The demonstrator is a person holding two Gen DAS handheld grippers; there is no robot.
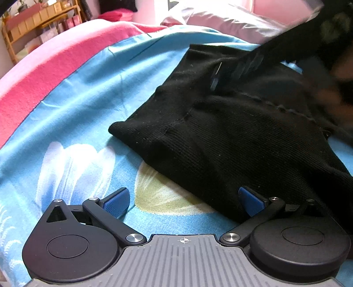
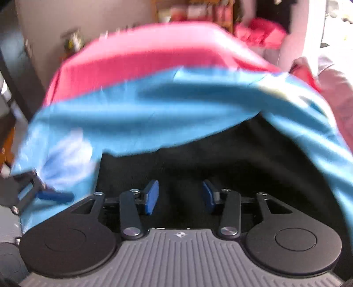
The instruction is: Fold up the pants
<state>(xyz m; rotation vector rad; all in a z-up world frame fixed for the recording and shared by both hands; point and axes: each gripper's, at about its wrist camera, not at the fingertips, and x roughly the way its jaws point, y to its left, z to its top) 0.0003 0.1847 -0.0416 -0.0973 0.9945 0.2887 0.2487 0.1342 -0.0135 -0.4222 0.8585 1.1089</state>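
Note:
The black pants (image 1: 231, 132) lie folded on a blue flowered bedsheet (image 1: 88, 110). My left gripper (image 1: 184, 199) is open and empty, low over the sheet at the pants' near edge, its right pad touching the cloth. My right gripper shows in the left wrist view (image 1: 222, 75) over the far part of the pants, blurred. In the right wrist view the right gripper (image 2: 180, 196) is open just above the black pants (image 2: 220, 159), with nothing between its pads. The left gripper (image 2: 44, 194) shows at the left edge of that view.
A pink blanket (image 1: 44, 72) borders the blue sheet on the left. Pale pink pillows (image 1: 220, 19) lie at the head of the bed. A wooden shelf (image 1: 33, 22) with boxes stands beyond the bed. The right wrist view is motion-blurred.

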